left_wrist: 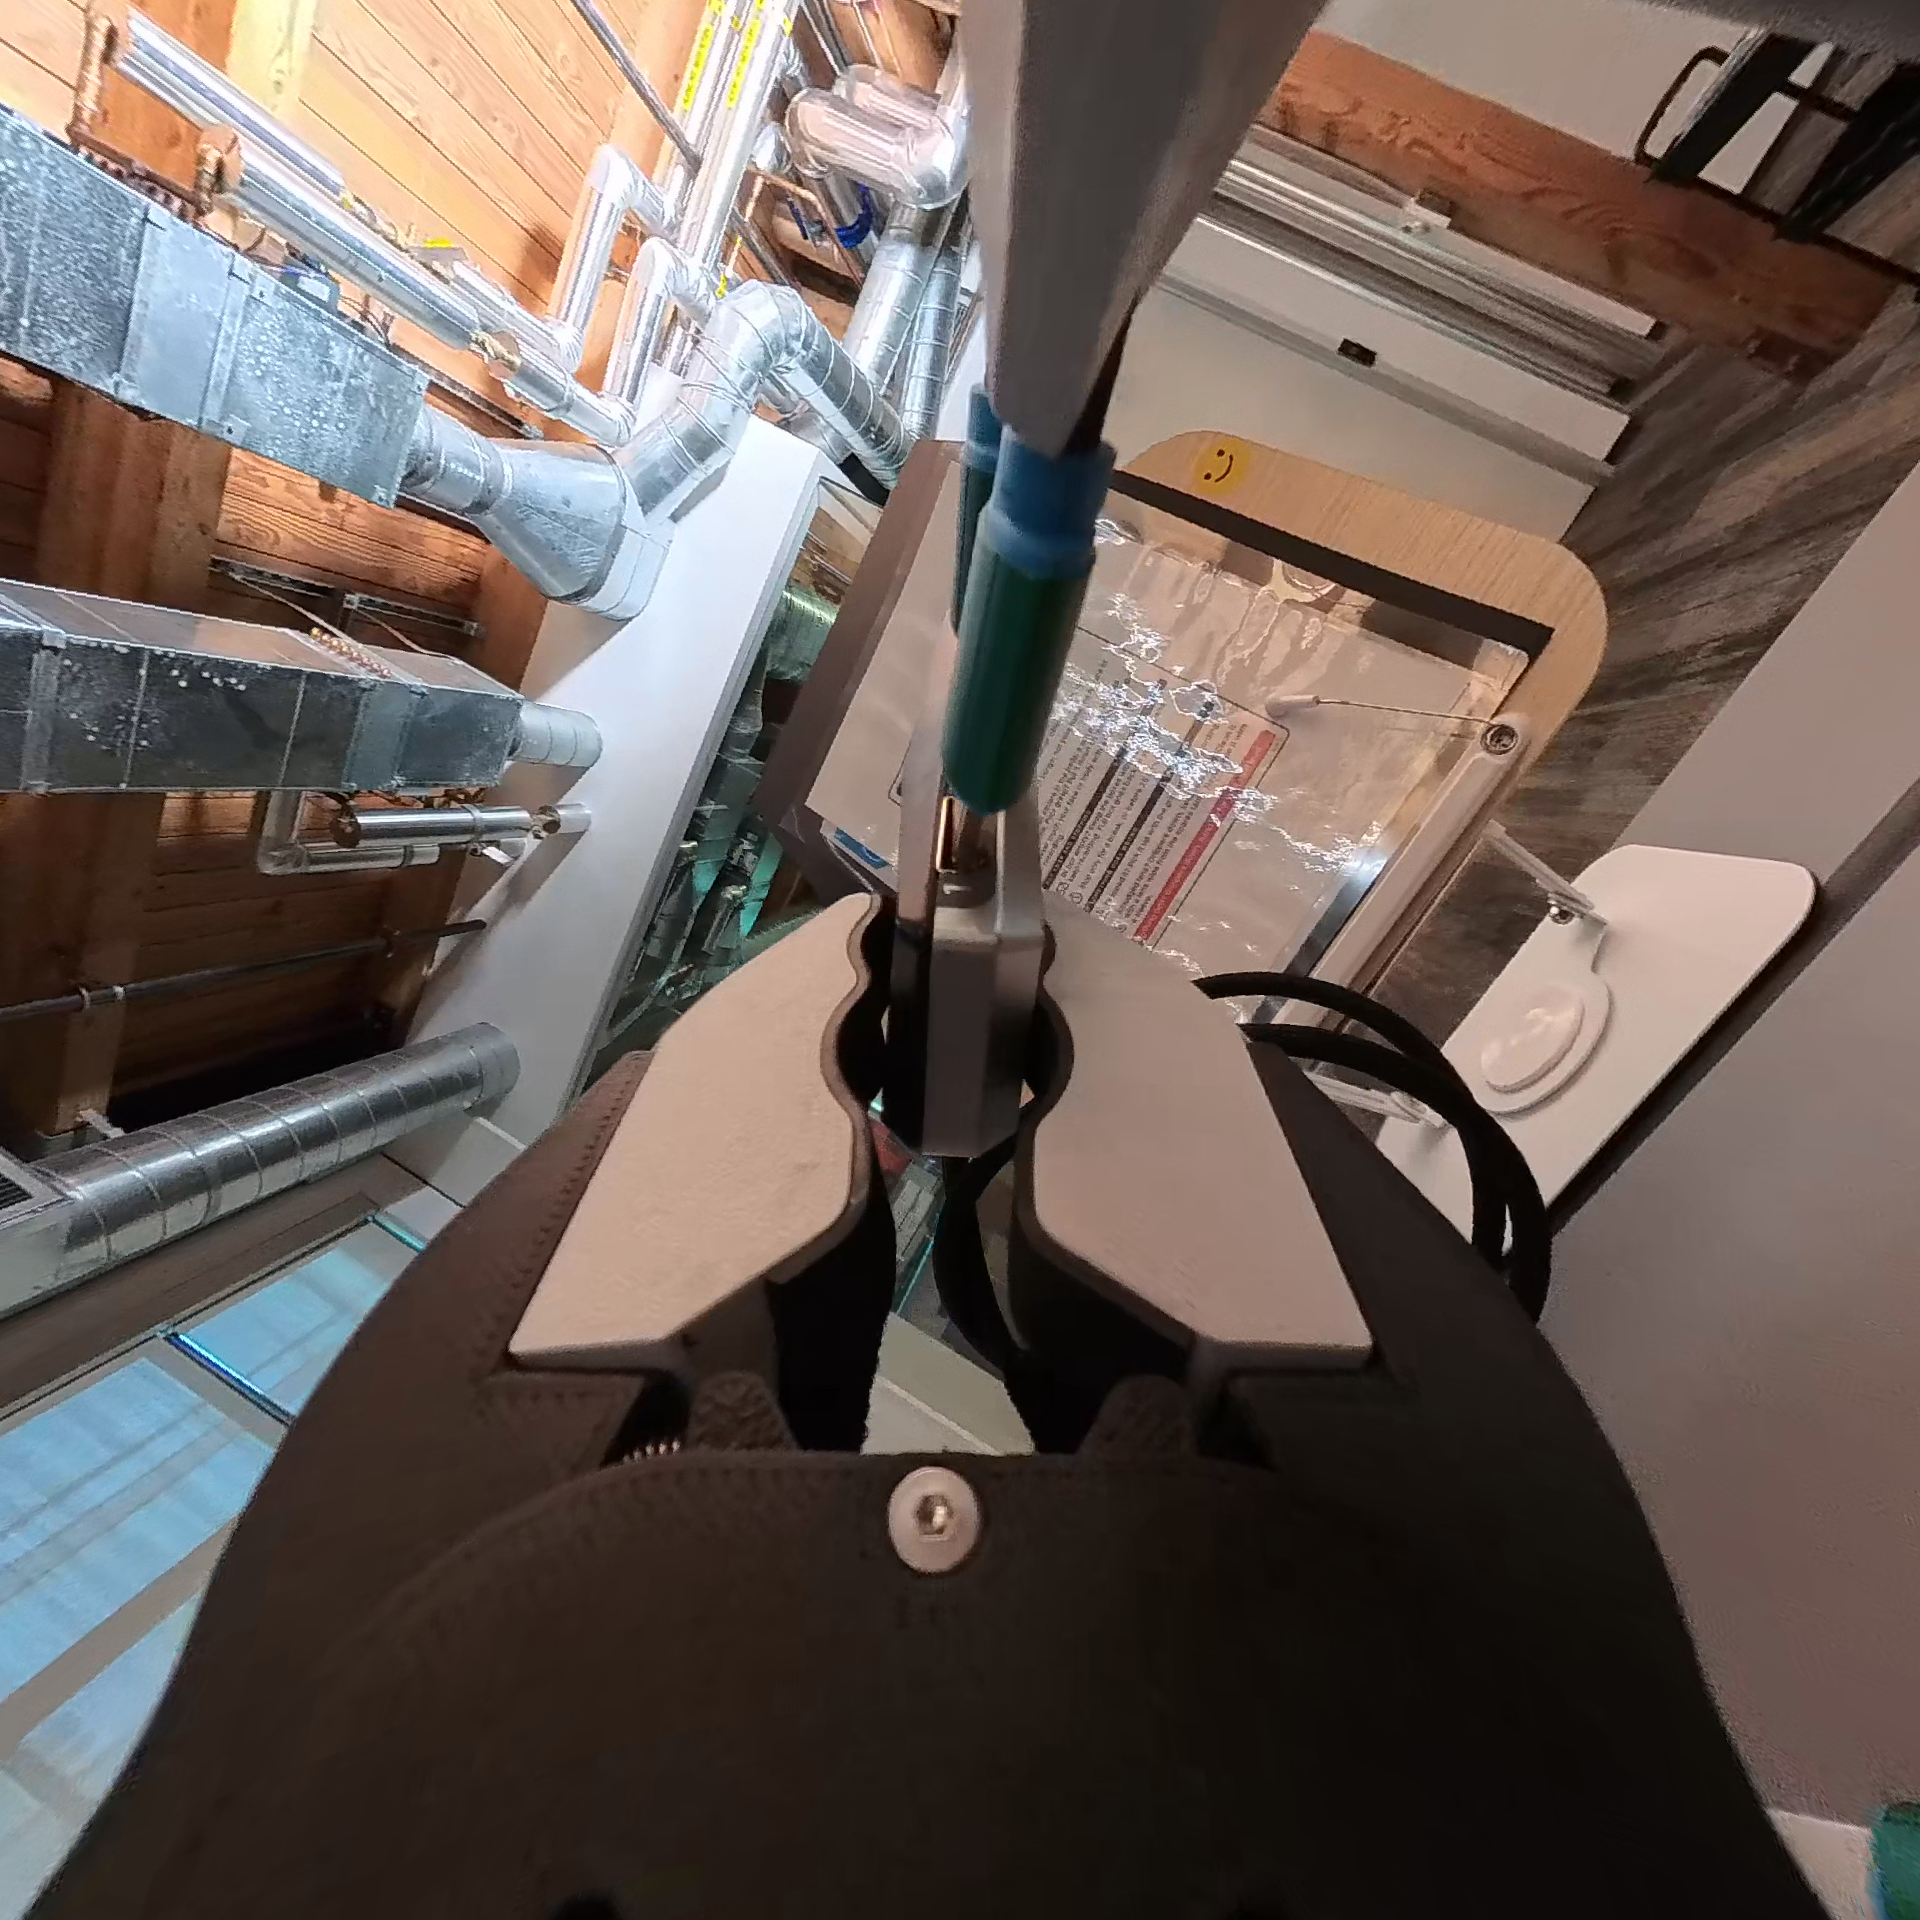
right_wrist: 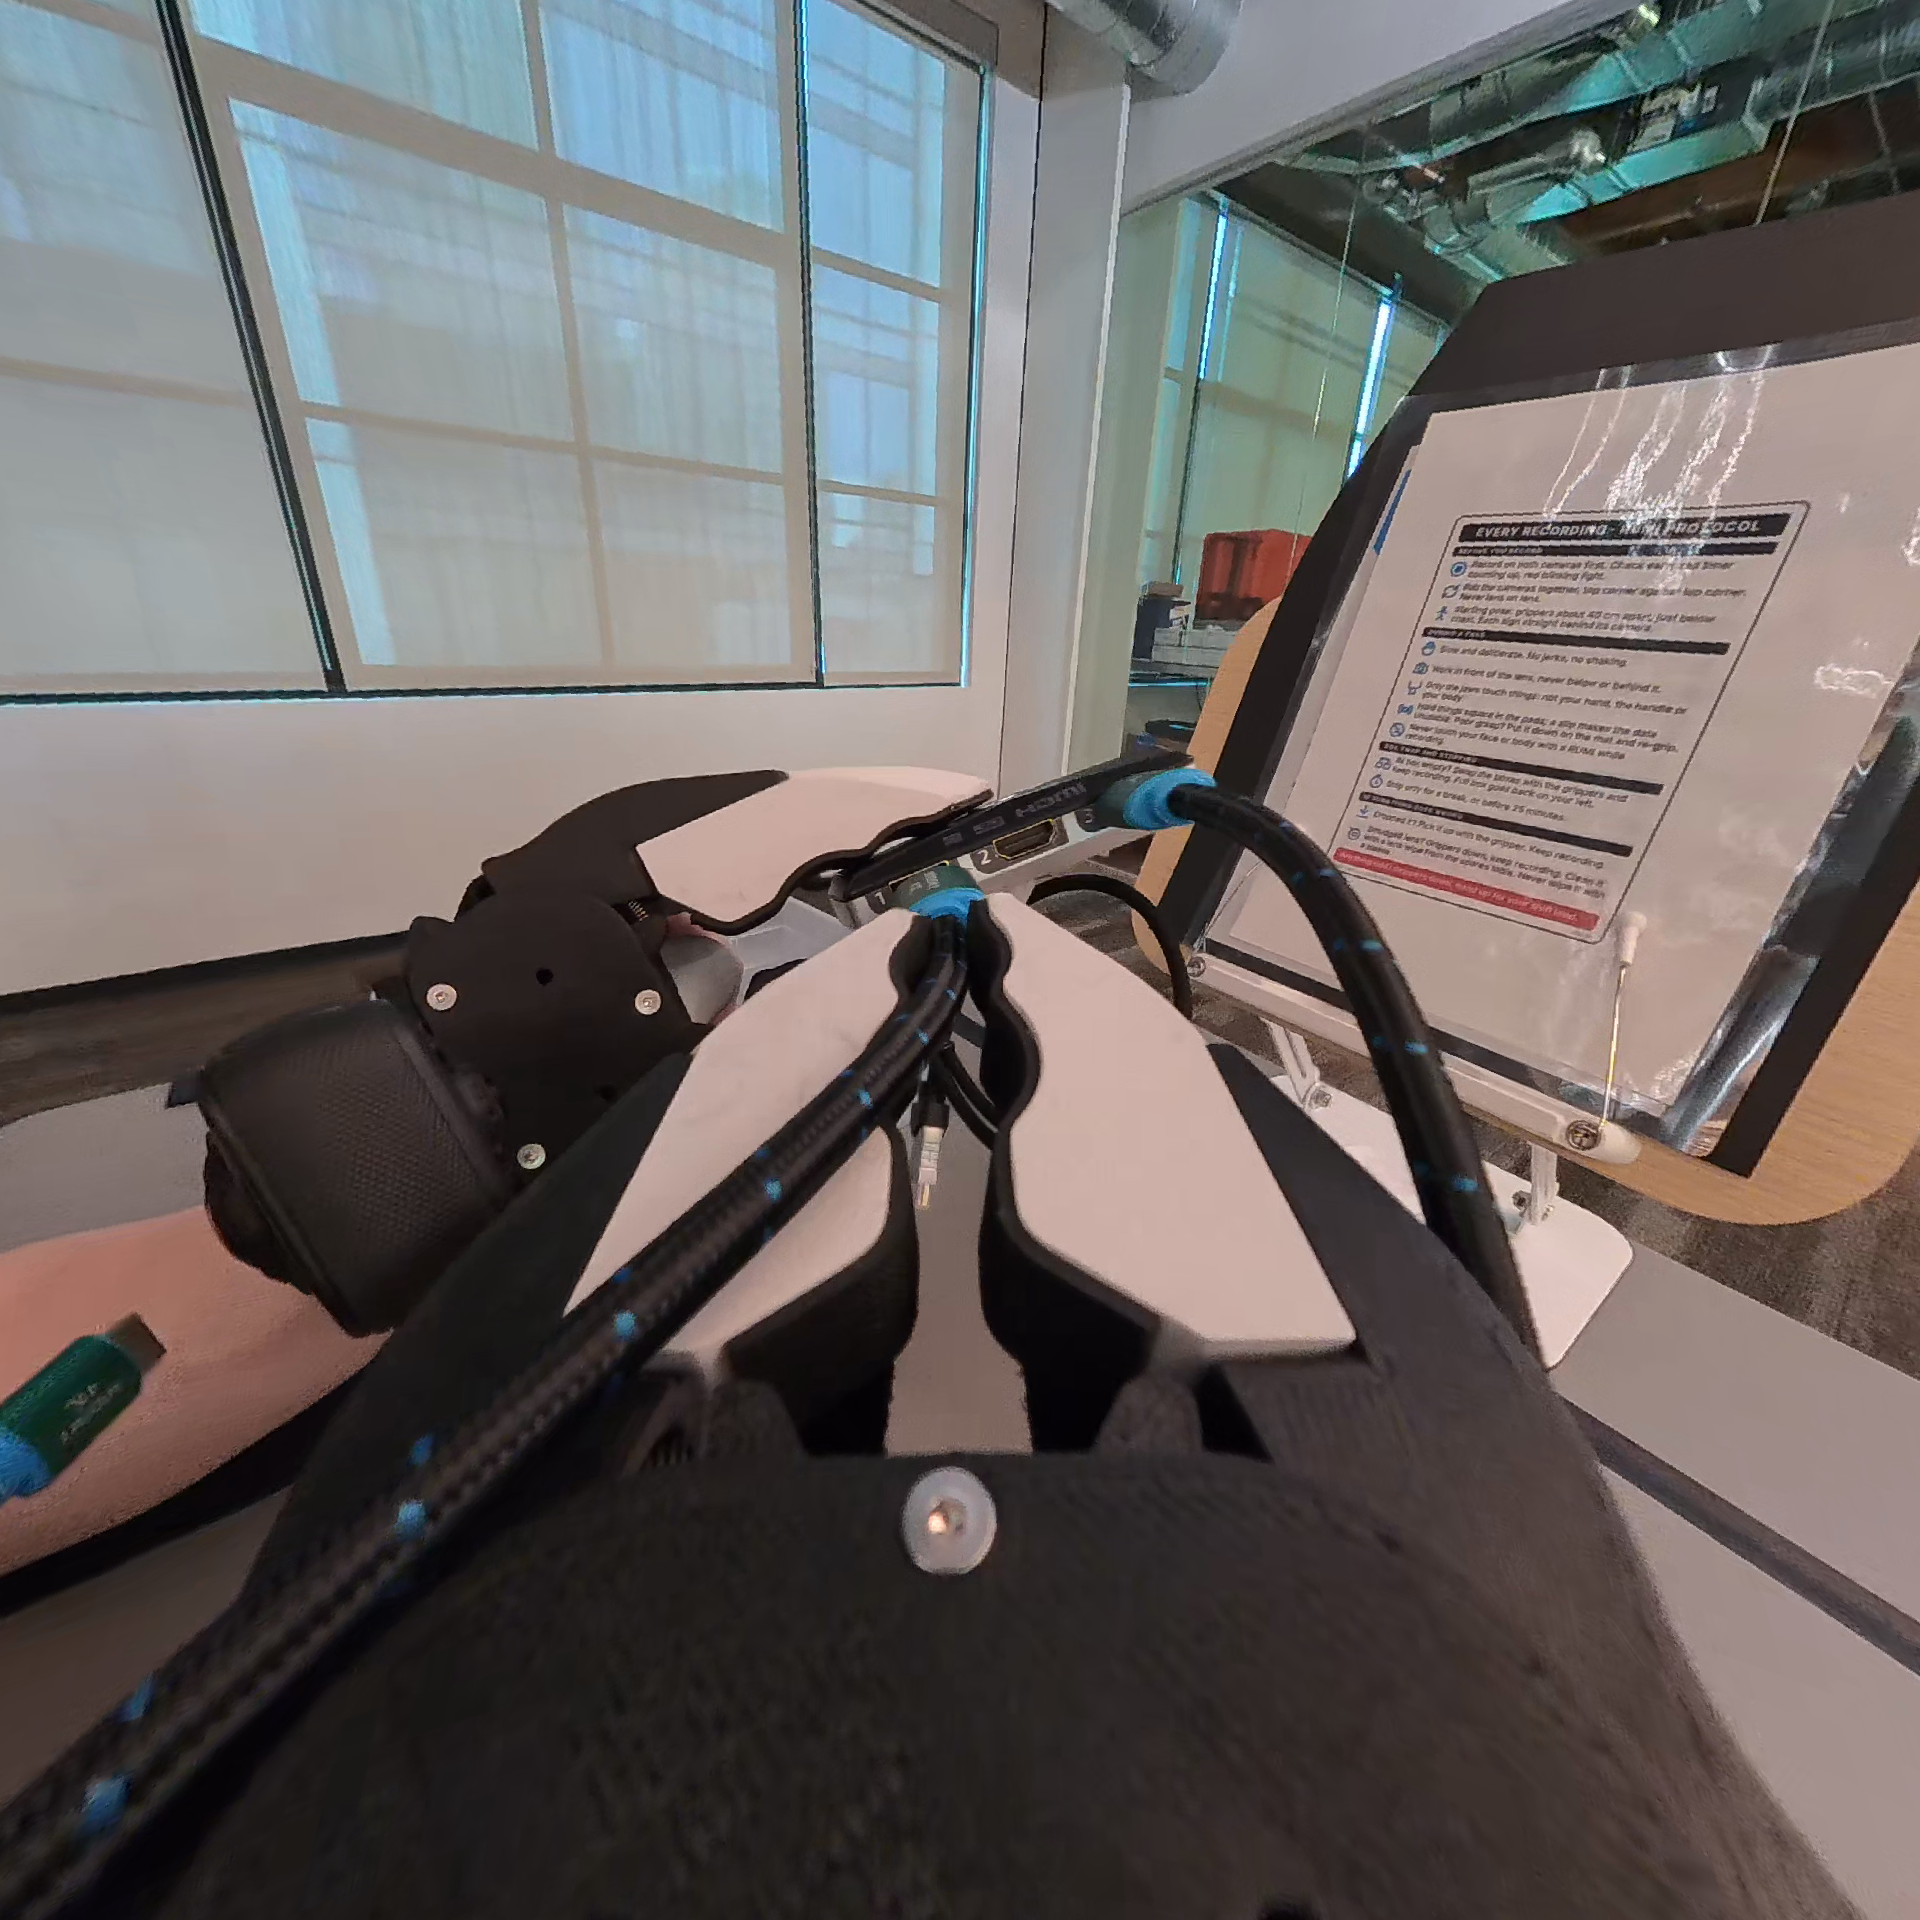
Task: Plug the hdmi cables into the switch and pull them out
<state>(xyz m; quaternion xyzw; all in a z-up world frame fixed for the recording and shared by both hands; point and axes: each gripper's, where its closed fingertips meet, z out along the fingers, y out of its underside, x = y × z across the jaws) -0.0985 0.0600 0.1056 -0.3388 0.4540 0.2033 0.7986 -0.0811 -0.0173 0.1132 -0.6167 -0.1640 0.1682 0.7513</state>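
In the left wrist view, the left gripper (left_wrist: 961, 1029) is clamped on one silver switch (left_wrist: 961, 1039), held edge-on between its two white pads (left_wrist: 717, 1132) and lifted clear of the table. Two green plugs with blue collars show above it: the nearer plug (left_wrist: 1003, 665) meets the top end of the switch, and a second plug (left_wrist: 971, 520) sits just behind it. The tip of the right gripper (left_wrist: 1081, 208) comes down from the top edge and touches the nearer plug's collar. One thin black cord (left_wrist: 1392, 1049) loops to the right of the switch. Behind stands one sign (left_wrist: 1247, 748) under clear plastic. In the right wrist view, the right gripper (right_wrist: 951, 914) is closed on a plug (right_wrist: 935, 888) seated in the switch (right_wrist: 1023, 831), with its braided cable (right_wrist: 727, 1195) running back over the left pad. A second cable (right_wrist: 1382, 1018) is plugged into the far end of the switch, and one port between them stands bare. The left gripper (right_wrist: 831, 831) grips the switch from the left. A third, loose plug (right_wrist: 78, 1403) shows at the lower left edge. The sign (right_wrist: 1558, 727) stands on the right.
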